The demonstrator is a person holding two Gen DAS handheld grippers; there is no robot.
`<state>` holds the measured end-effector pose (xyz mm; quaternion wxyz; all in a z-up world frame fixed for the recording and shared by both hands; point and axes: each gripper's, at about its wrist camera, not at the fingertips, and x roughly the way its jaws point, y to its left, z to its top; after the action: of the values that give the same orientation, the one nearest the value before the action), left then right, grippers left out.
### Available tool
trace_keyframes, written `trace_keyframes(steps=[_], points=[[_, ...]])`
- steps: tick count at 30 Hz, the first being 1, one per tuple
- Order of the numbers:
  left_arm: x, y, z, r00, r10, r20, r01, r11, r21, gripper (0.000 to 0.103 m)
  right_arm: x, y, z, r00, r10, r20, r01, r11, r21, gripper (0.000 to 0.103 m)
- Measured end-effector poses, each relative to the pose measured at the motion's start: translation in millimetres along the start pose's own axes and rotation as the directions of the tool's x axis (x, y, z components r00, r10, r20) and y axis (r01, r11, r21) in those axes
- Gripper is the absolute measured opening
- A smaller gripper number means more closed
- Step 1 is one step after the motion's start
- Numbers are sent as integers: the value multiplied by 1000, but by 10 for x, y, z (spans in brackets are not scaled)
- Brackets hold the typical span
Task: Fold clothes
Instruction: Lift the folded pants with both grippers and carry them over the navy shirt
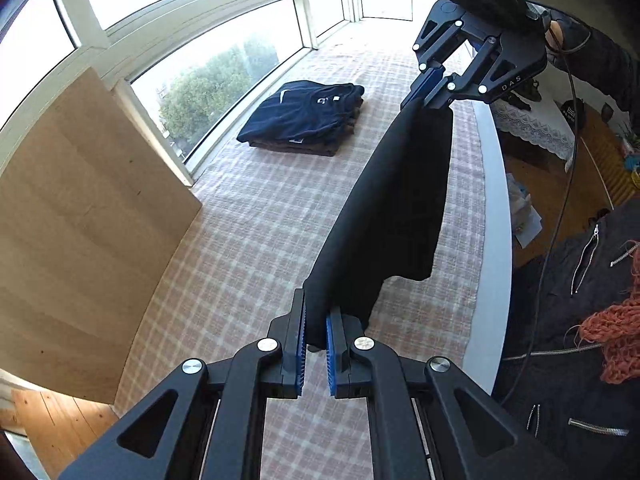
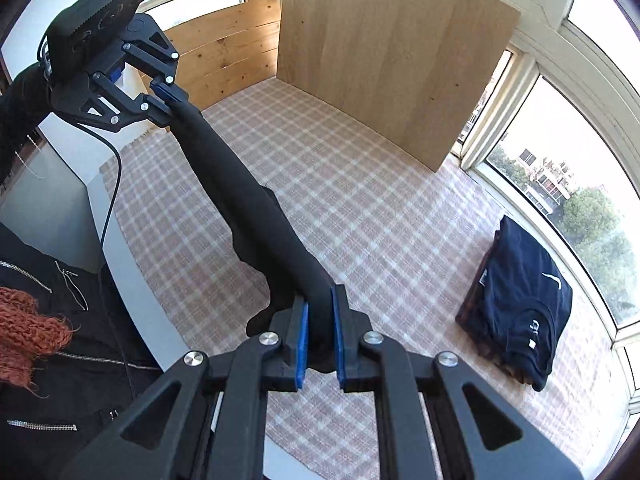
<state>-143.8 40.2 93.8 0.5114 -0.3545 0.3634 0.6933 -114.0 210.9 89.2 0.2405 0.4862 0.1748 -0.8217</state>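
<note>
A pink-and-white checked cloth-covered table [image 1: 260, 216] is seen below. Above it, a black folded garment [image 1: 384, 208] is stretched in the air between the left gripper [image 1: 316, 344] and the right gripper [image 2: 320, 340], each clamped on one end. A stack of folded navy clothes [image 1: 304, 118] lies by the window.

A garment [image 1: 384, 216] hangs above the table [image 1: 256, 216], stretched between the left gripper [image 1: 316, 344] and right gripper [image 2: 320, 336]. A stack of folded clothes [image 1: 304, 120] lies at the table's window edge; a board [image 1: 80, 232] stands at one end.
</note>
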Motion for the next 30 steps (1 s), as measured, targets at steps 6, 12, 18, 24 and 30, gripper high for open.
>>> trace_keyframes(steps=[6,12,18,24,30], points=[[589,-54,799,999,-27,29,30,990,-136,7,-130,-829,-616,999,36,7,-37,999,19,10],[1278,332,1880,1000,28,11,-25,984,-176,7,-181,-2072,-634,999,-2,-54,3,1000,18,10],[1295,1005,3241,967,236,100,-221,965,-138,7,-611,-3336,-17,953,-302,36,304,950,-71,10],[1801,1094,3629,954,255,160,-238,964,-115,7,-424,-4112,-159,922,-371,110,380,921,-82,10],[3221,370,3037,999,-18,-34,16,997,-72,7,872,-4046,-1285,974,-224,-40,219,970,-105,10]])
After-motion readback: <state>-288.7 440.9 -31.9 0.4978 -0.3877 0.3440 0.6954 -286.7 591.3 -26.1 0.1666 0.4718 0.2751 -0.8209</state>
